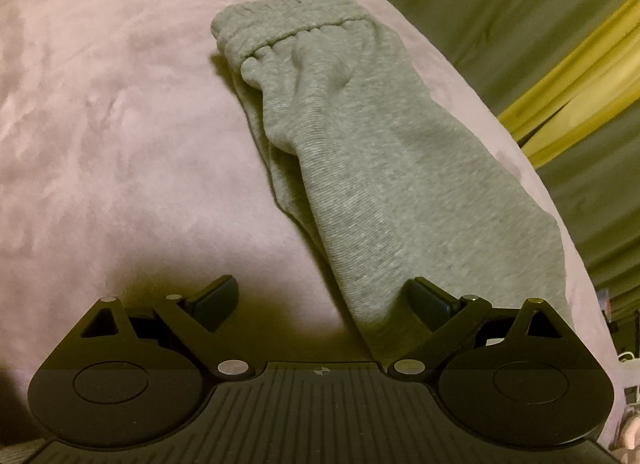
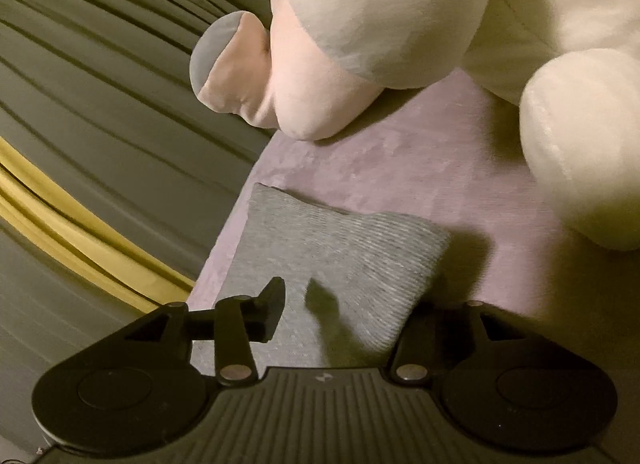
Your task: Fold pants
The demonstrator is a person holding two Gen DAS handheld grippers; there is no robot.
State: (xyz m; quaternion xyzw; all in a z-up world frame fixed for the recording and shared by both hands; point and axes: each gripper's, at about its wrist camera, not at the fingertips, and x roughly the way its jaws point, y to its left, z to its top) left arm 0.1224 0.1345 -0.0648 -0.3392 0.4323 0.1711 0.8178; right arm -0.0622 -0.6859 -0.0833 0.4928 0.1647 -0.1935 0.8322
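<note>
Lying lengthwise on the pink blanket (image 1: 100, 143), the grey pants (image 1: 352, 167) reach both grippers; our left gripper (image 1: 324, 300) gapes wide, empty, one finger touching cloth. Our right gripper (image 2: 340, 304) looks open, its far finger hidden. Risk: pinching blanket too.

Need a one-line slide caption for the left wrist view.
Open left hand-held gripper at the near end of grey sweatpants, folded lengthwise on a pink plush blanket, waistband at the far end.

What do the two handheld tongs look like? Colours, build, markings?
Both the left tongs and right tongs are matte black plastic: ribbed central body, round discs either side, scissor-style linkage arms with silver pivot pins, flat black finger pads. A small crosshair mark sits at centre. No cables or sleeves visible.
</note>
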